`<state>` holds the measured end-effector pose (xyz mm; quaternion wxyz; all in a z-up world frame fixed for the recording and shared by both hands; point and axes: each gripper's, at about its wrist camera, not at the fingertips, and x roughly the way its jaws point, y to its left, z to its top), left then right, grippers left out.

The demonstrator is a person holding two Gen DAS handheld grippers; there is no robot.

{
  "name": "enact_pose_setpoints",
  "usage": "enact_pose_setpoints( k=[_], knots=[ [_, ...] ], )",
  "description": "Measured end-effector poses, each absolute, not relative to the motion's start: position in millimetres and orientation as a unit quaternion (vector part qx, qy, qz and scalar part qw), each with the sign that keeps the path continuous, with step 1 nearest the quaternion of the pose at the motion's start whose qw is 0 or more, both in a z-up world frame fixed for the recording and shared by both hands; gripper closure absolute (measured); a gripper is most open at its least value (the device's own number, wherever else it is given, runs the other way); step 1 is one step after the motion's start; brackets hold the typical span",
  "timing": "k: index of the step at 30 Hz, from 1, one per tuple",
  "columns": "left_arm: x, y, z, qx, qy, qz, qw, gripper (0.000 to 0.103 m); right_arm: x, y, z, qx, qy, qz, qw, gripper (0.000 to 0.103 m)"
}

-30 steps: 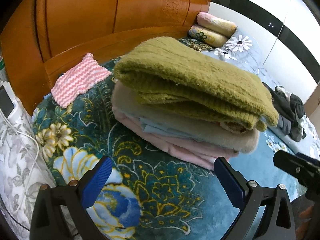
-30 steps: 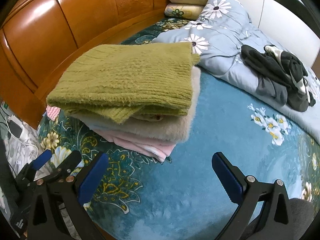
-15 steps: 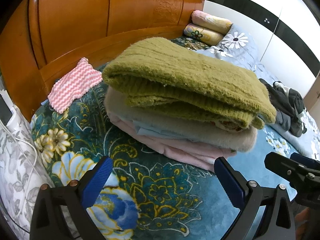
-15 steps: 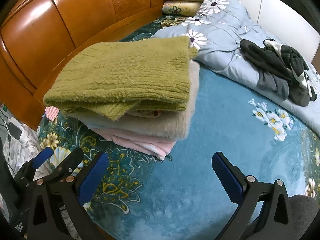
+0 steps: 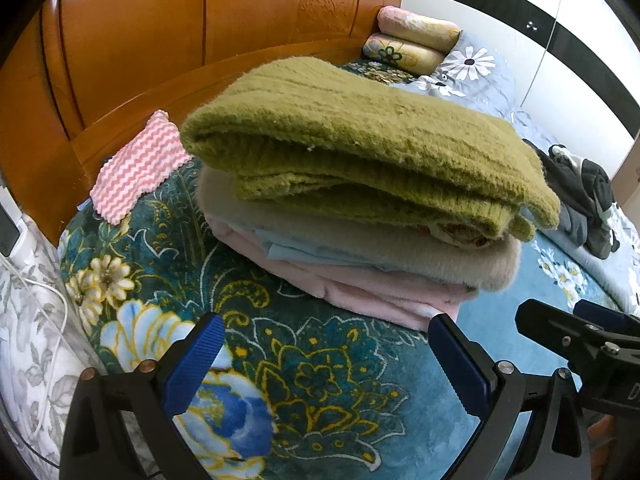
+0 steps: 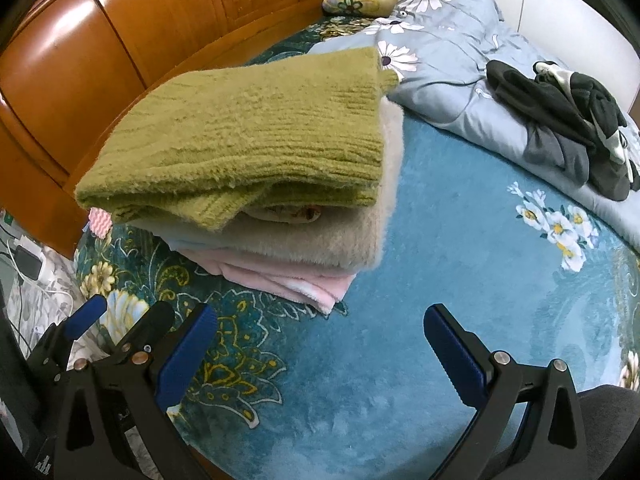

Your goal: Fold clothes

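A stack of folded clothes sits on the bed: a green knit sweater [image 5: 360,148] on top, a beige fleece [image 5: 420,256] under it, a pink garment [image 5: 380,296] at the bottom. The stack also shows in the right wrist view, with the sweater [image 6: 256,128] on top. My left gripper [image 5: 326,364] is open and empty, just in front of the stack. My right gripper [image 6: 320,356] is open and empty, in front of the stack's pink corner [image 6: 320,284]. A pile of dark unfolded clothes [image 6: 568,116] lies on the grey quilt at the right.
A pink-and-white zigzag cloth [image 5: 140,168] lies by the wooden headboard [image 5: 180,40]. Pillows [image 5: 416,40] and a grey floral quilt [image 6: 448,68] are at the back. A phone with white cables [image 6: 28,268] lies beside the bed at the left. The teal floral blanket [image 6: 440,264] covers the bed.
Both grippers have moved closer to the folded stack, which looks larger now. Both stay open and empty. The stack has not changed.
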<state>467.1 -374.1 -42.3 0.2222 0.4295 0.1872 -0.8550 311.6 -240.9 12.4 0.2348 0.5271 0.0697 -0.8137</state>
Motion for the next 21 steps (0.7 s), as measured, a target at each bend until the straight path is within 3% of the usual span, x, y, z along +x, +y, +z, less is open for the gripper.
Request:
enact_pose_setpoints(
  k=[21],
  knots=[
    [456, -371, -53, 0.451, 0.18, -0.844, 0.225, 0.0, 303, -234, -5, 0.55, 0.053, -0.798, 0.241, 0.0]
  ],
)
